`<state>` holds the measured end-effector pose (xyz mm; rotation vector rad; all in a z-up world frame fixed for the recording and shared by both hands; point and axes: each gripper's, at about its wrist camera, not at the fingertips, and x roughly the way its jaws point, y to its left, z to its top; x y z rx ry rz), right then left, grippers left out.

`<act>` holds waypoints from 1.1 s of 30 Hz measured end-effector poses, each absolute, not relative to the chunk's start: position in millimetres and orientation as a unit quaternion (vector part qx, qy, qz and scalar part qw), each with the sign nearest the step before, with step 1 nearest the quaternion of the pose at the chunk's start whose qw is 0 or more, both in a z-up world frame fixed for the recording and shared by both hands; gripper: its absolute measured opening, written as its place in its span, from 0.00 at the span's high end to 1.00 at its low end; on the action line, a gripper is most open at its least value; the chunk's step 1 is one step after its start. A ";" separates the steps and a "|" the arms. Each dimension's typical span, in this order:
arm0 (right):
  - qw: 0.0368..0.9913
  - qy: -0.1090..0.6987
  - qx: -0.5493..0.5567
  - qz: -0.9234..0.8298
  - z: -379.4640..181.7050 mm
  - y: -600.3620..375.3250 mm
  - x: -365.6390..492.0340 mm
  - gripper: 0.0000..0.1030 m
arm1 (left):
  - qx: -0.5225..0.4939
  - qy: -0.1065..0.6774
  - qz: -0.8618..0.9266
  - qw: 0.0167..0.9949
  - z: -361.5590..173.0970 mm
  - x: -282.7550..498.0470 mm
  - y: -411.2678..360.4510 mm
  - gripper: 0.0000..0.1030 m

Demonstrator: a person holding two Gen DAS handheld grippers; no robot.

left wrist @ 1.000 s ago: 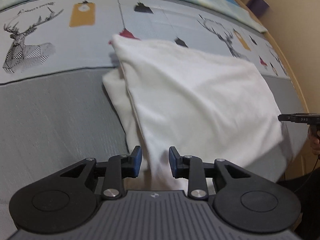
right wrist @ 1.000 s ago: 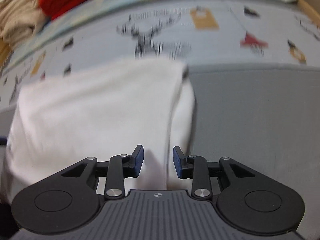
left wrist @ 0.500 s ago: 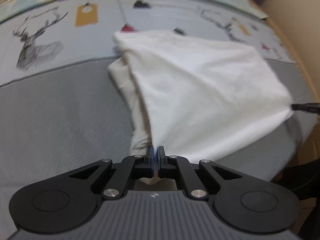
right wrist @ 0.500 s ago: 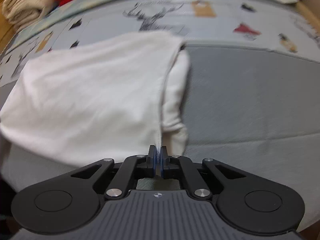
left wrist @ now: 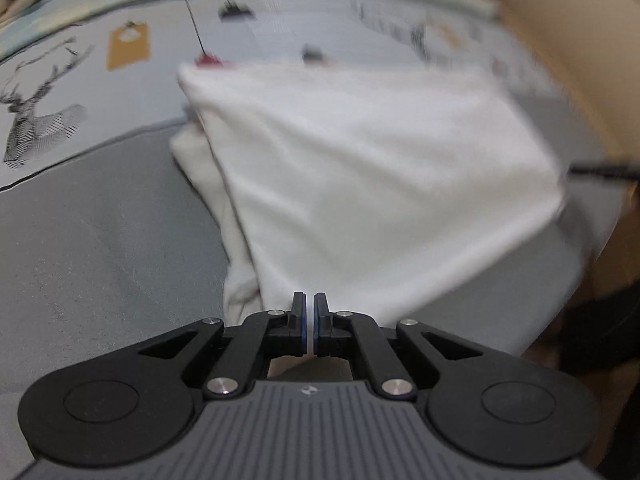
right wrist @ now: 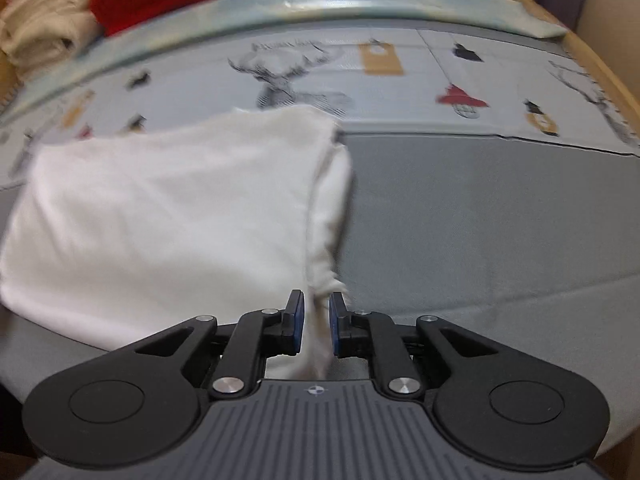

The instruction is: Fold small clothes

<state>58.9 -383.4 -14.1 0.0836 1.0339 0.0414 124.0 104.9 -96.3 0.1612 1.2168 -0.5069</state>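
Grey mat (right wrist: 480,220): white garment (right wrist: 168,216) between right gripper (right wrist: 316,320) jaws, opening.

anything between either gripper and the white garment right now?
Nothing visible. The left gripper is shut on the white garment at its near corner; the right gripper has cloth between its jaws, which are opening.
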 end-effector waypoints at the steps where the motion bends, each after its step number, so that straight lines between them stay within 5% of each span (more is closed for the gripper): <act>1: 0.865 0.500 0.038 0.028 -18.1 -380.8 60.7 0.87 | 0.108 0.575 -0.222 0.780 -106.2 123.3 99.6 0.99; 7: 0.826 0.562 -0.048 0.017 -55.8 -364.8 64.6 0.86 | 0.149 0.585 -0.194 0.773 -115.1 125.8 98.4 0.96; 19: 0.873 0.488 -0.012 -0.003 -14.6 -376.9 68.4 0.82 | 0.151 0.576 -0.179 0.783 -104.8 119.5 101.0 0.96; 26: 0.896 0.444 0.001 -0.020 -8.8 -374.3 83.7 0.72 | 0.182 0.467 -0.114 0.858 -72.9 126.3 94.1 0.94; 33: 0.866 0.499 -0.038 -0.016 -37.2 -355.5 101.1 0.65 | 0.099 0.446 -0.136 0.879 -59.9 146.9 79.6 0.94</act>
